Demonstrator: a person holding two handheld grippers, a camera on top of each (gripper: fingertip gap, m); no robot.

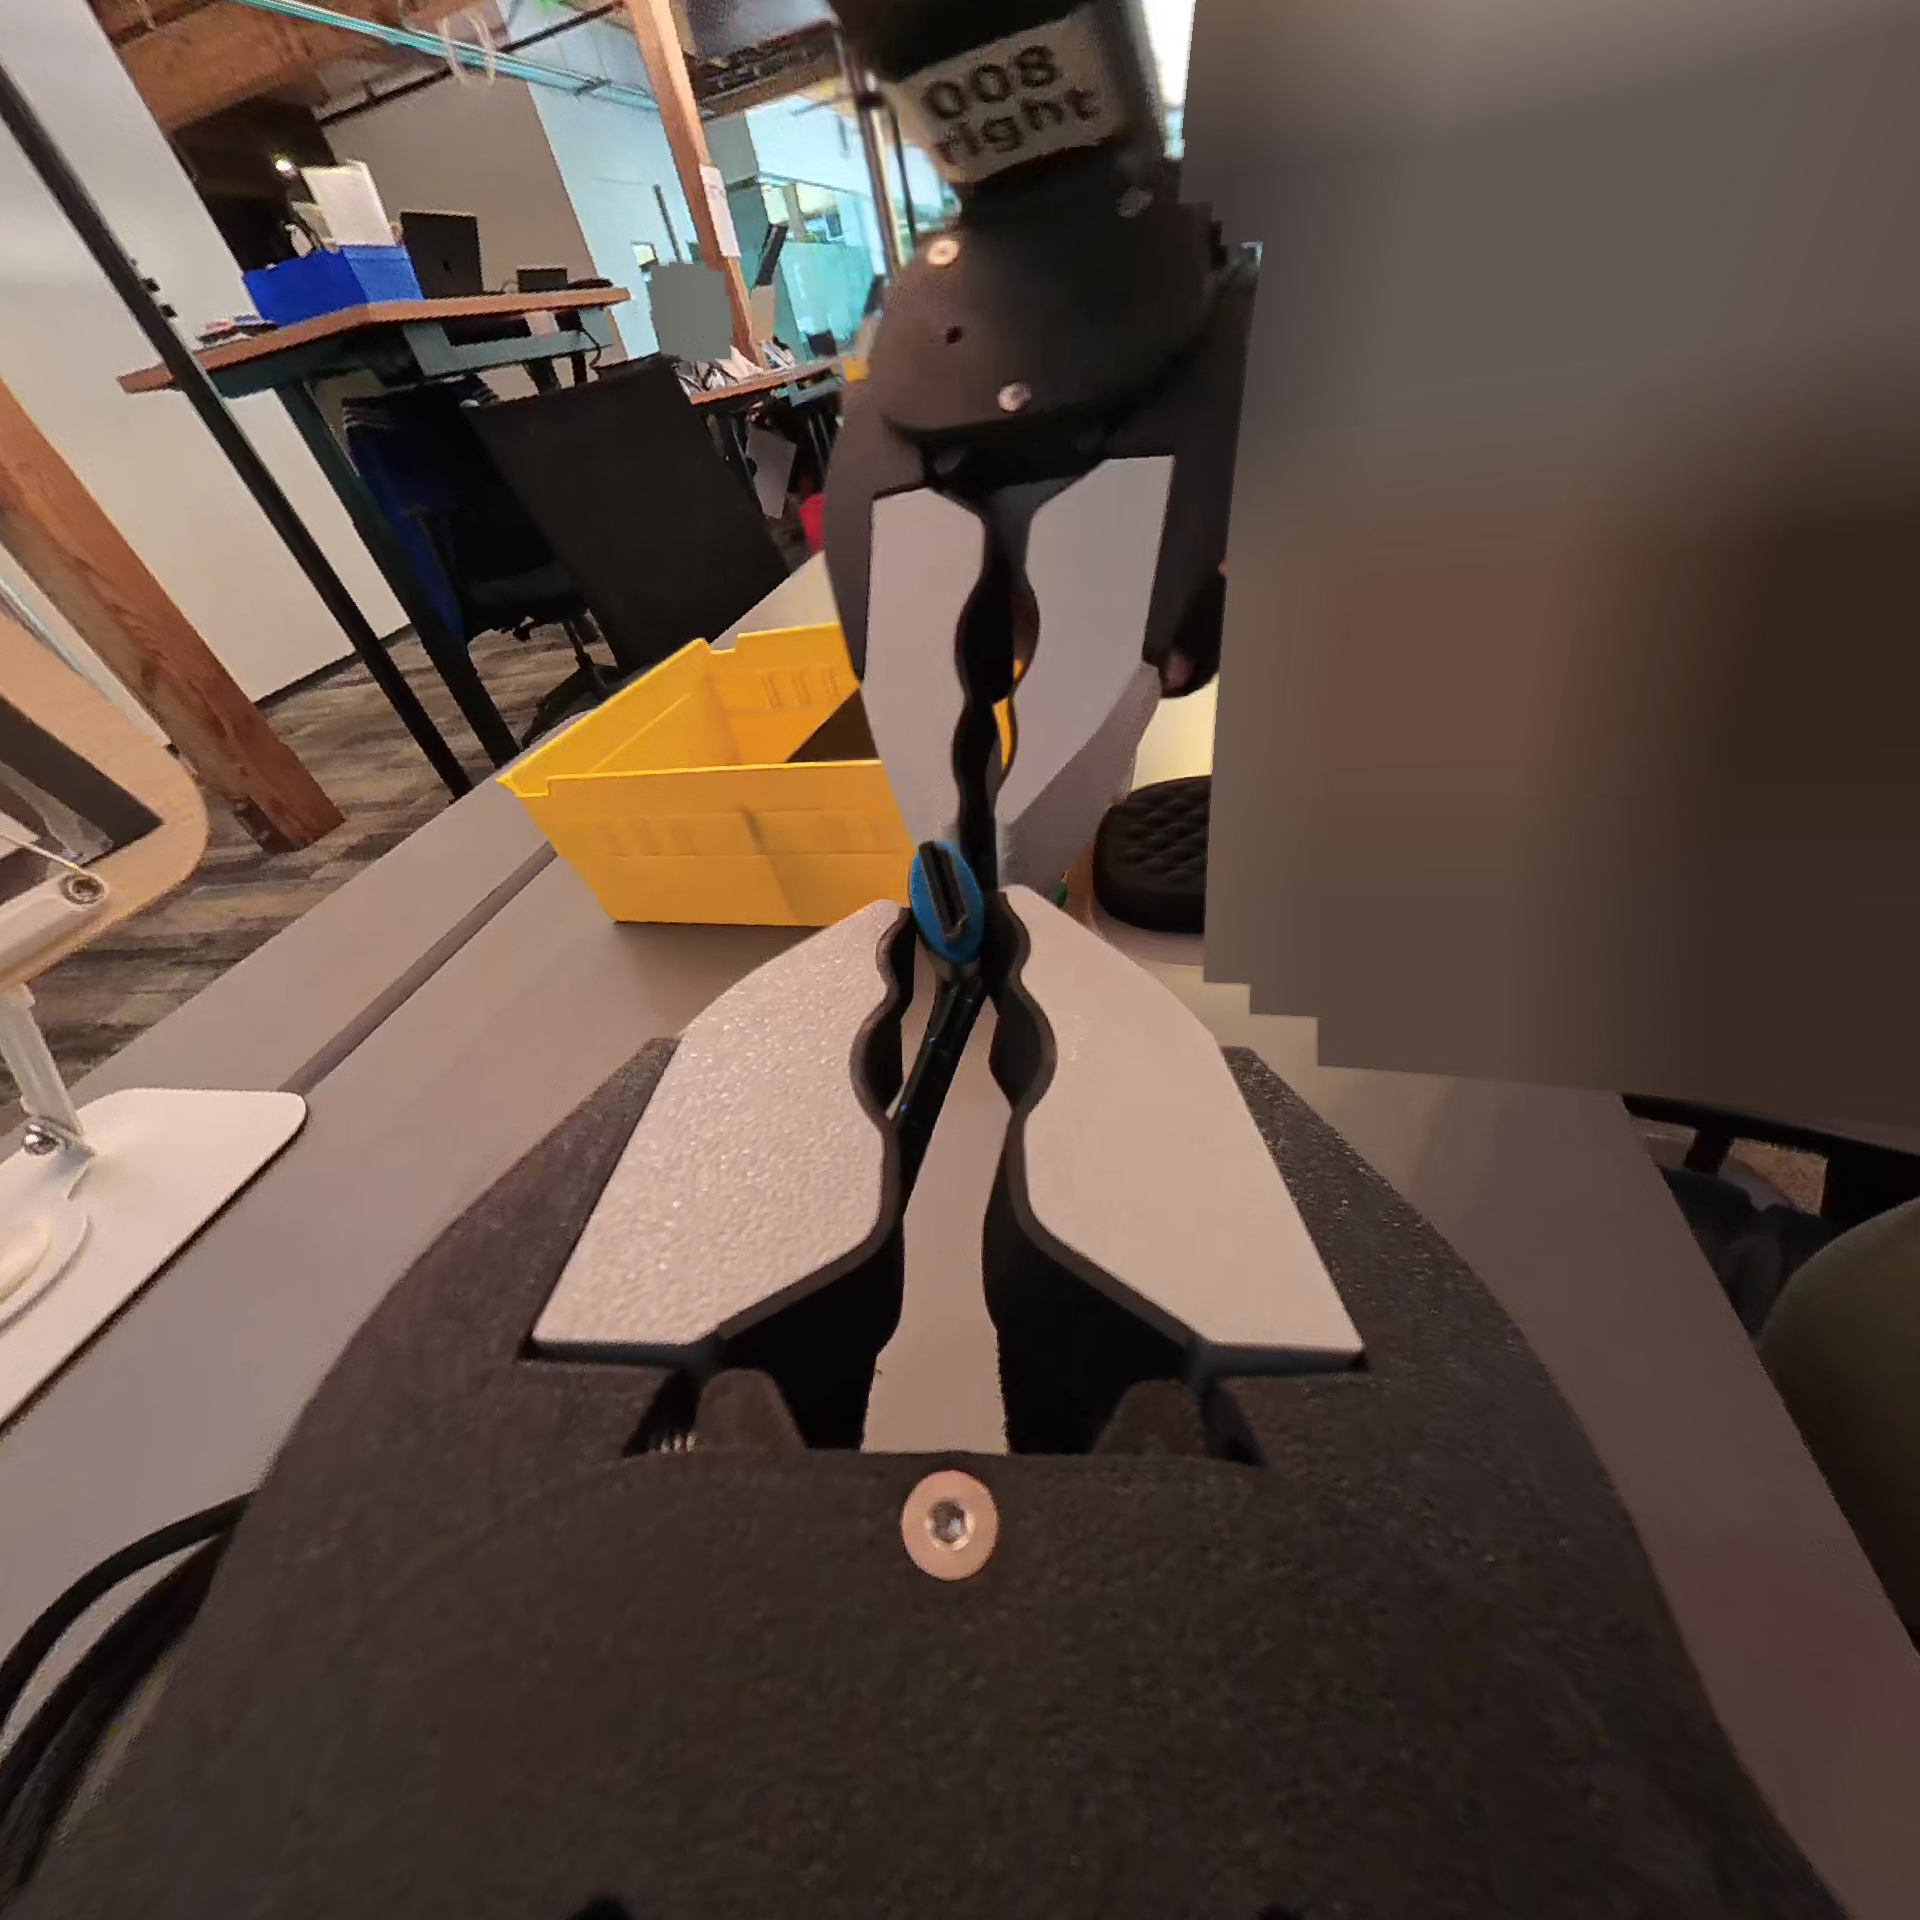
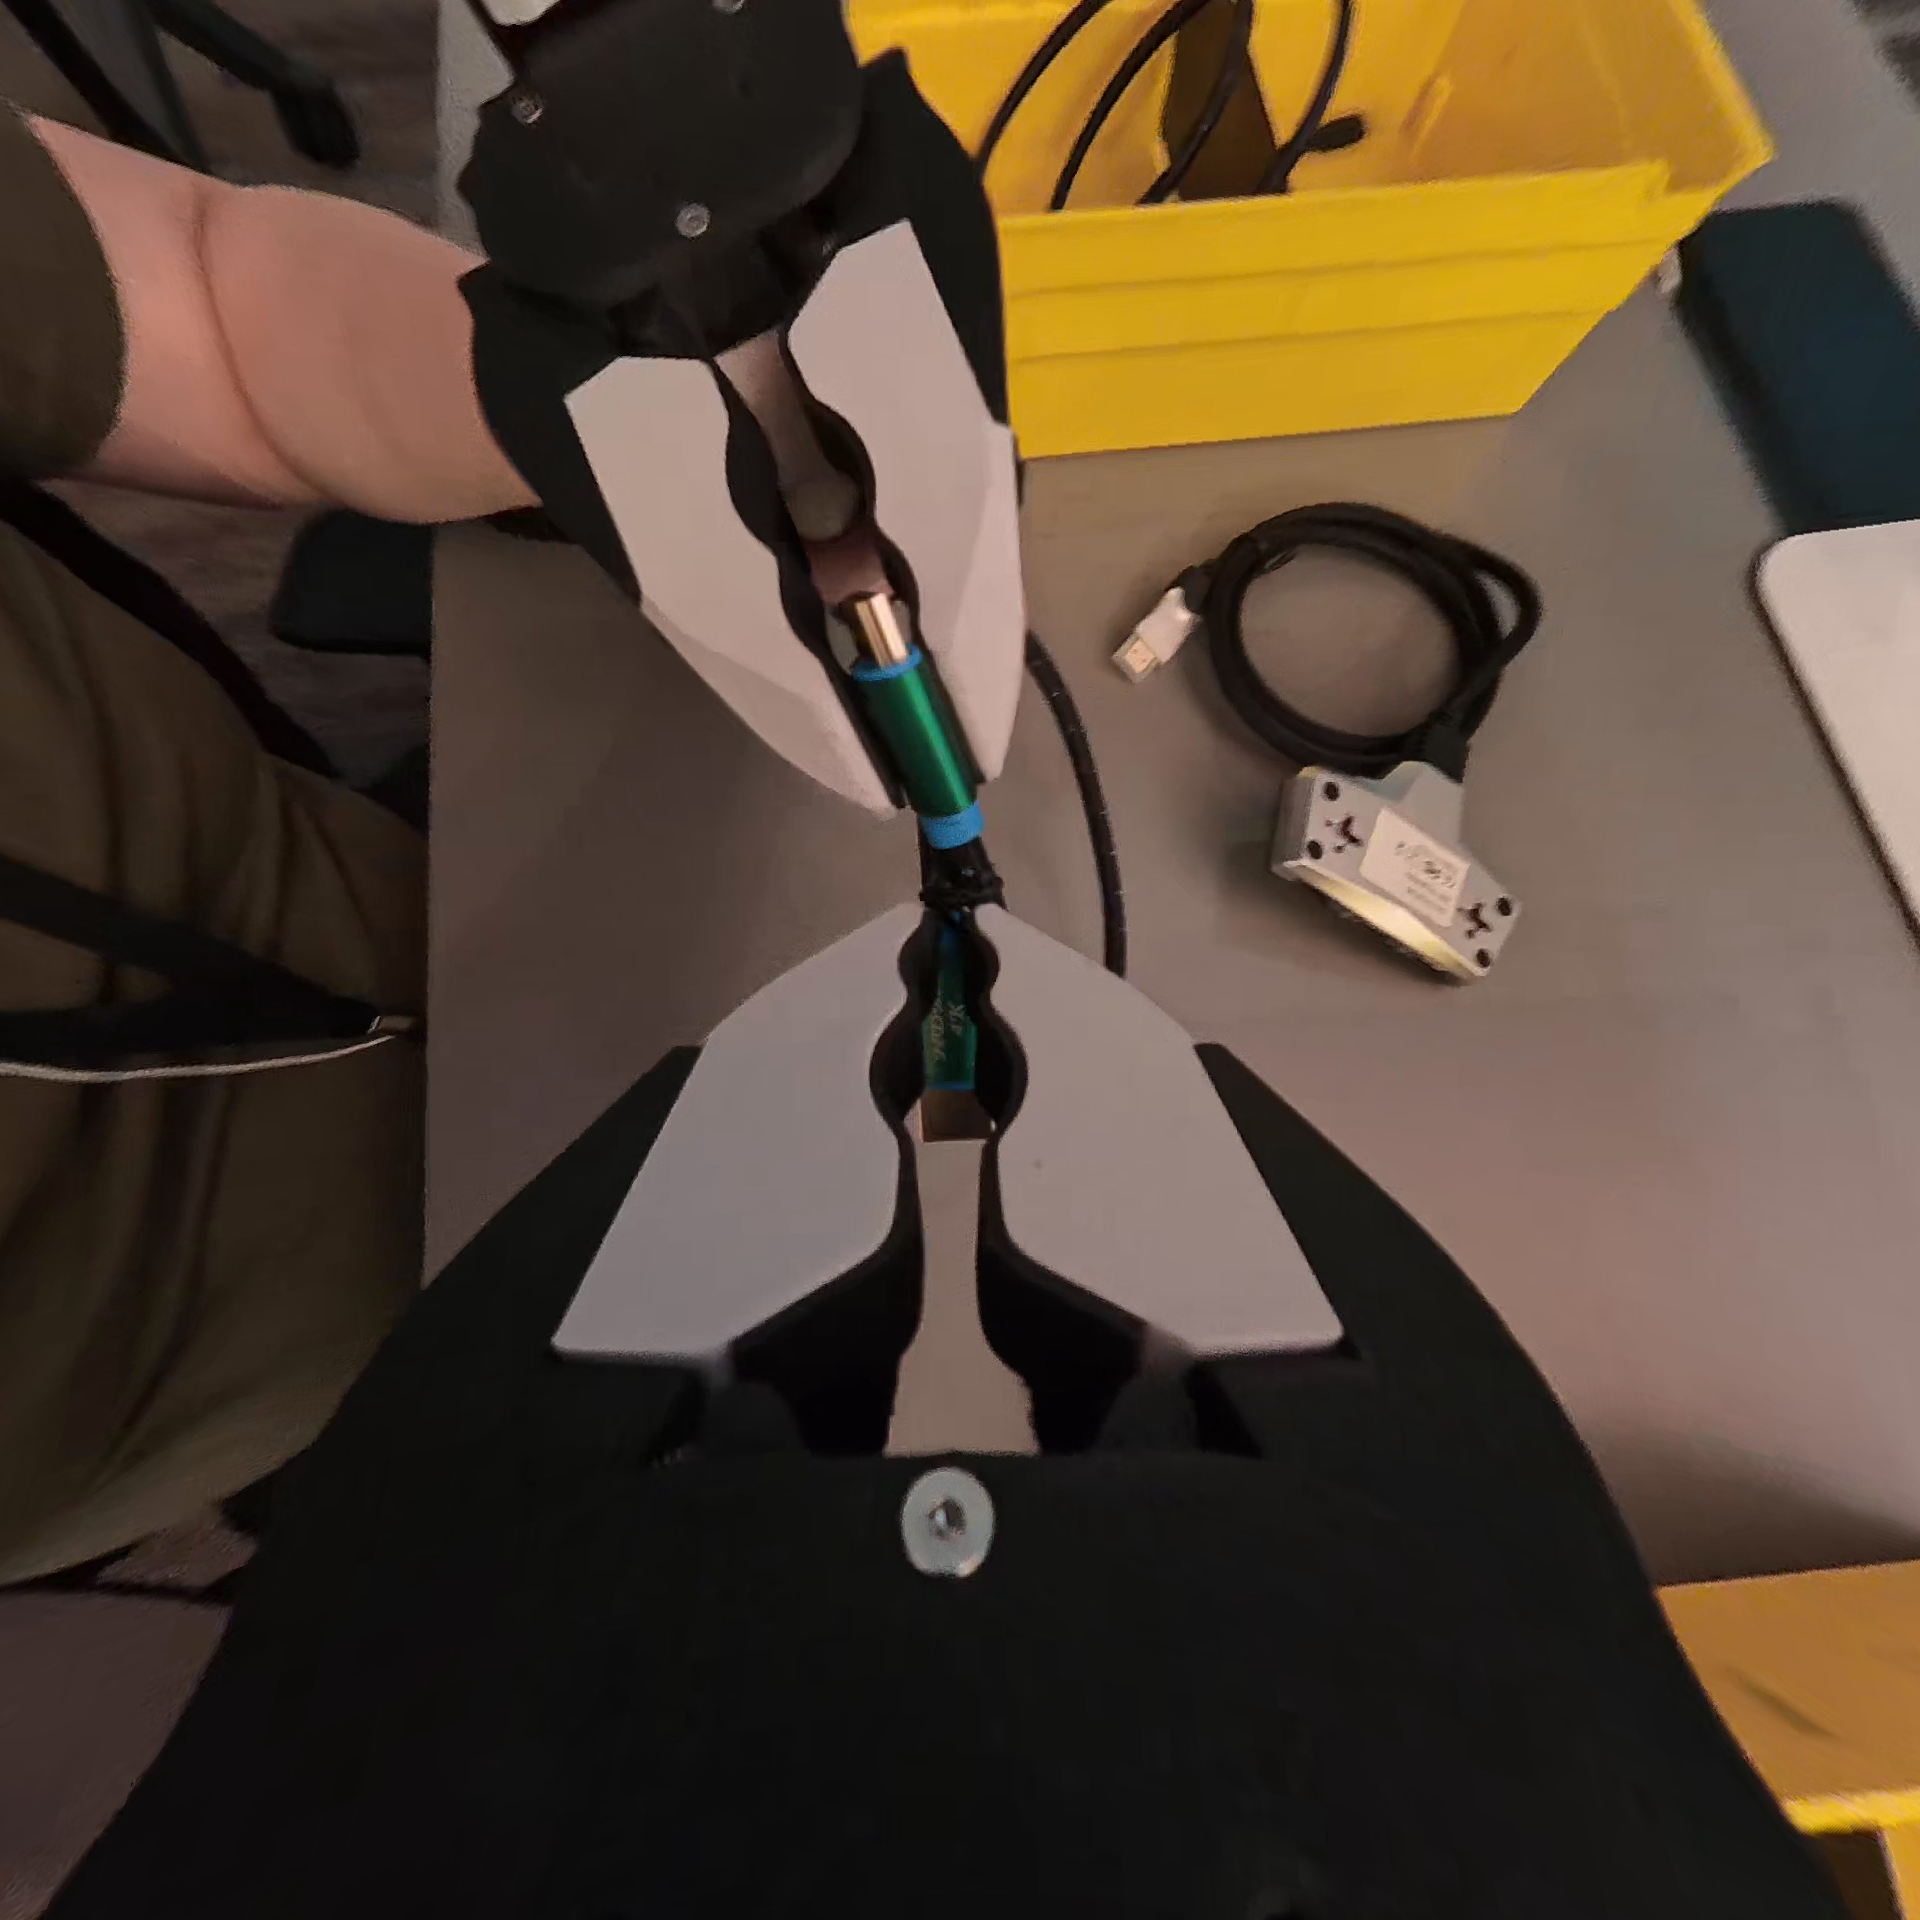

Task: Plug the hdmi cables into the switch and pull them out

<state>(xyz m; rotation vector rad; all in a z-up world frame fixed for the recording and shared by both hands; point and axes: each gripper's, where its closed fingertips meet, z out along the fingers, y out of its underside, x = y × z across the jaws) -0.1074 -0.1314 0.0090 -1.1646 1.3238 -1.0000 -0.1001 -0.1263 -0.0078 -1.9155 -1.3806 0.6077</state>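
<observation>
In the right wrist view, my right gripper [image 2: 951,925] is shut on a green HDMI plug [image 2: 948,1039] whose gold tip points back at the camera. My left gripper [image 2: 935,795] comes in from above, shut on a second green plug [image 2: 914,717] with blue rings. A short knotted black cable [image 2: 961,883] joins the two plugs above the table. In the left wrist view, my left gripper [image 1: 951,925] holds the blue-ringed plug [image 1: 943,899] end-on, and the right gripper [image 1: 971,821] hangs above it. The grey switch [image 2: 1392,862] lies on the table to the right, apart from both.
A coiled black cable [image 2: 1371,644] with a silver plug lies beside the switch. A yellow bin [image 2: 1299,312] holding cables stands behind; it also shows in the left wrist view [image 1: 707,821]. A white monitor base [image 1: 156,1174] stands at the left. A person's hand [image 2: 260,343] holds the left gripper. Less than 4 cm separates the two grippers' tips. The grey switch [image 2: 1392,862] is about equally far from each gripper, around 20 cm.
</observation>
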